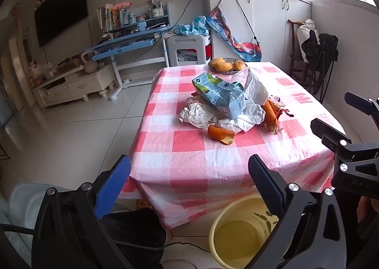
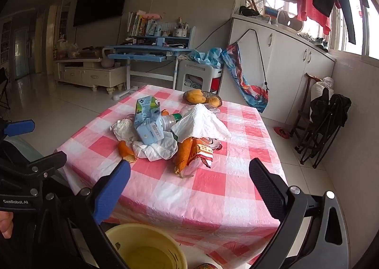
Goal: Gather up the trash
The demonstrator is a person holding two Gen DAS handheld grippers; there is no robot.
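A heap of trash lies in the middle of the pink checked tablecloth [image 1: 189, 145] [image 2: 213, 188]: a crushed pale blue carton [image 1: 220, 93] [image 2: 148, 124], white crumpled plastic bags [image 1: 239, 119] [image 2: 201, 124], an orange peel [image 1: 220, 135] [image 2: 126, 150], a carrot-like orange piece [image 1: 271, 115] [image 2: 183, 153], a red-orange wrapper [image 2: 203, 153] and a clear bottle [image 2: 169, 121]. A yellow bucket [image 1: 239, 233] [image 2: 146, 247] stands on the floor at the table's near edge. My left gripper [image 1: 189, 183] and right gripper [image 2: 189, 188] both hover open and empty short of the heap.
A dish of yellow fruit [image 1: 225, 64] [image 2: 203, 98] sits at the table's far end. White cabinets [image 1: 260, 20], a blue desk [image 1: 132, 39] and folded chairs [image 2: 324, 127] surround the table. The right gripper shows at the right of the left wrist view [image 1: 343, 127].
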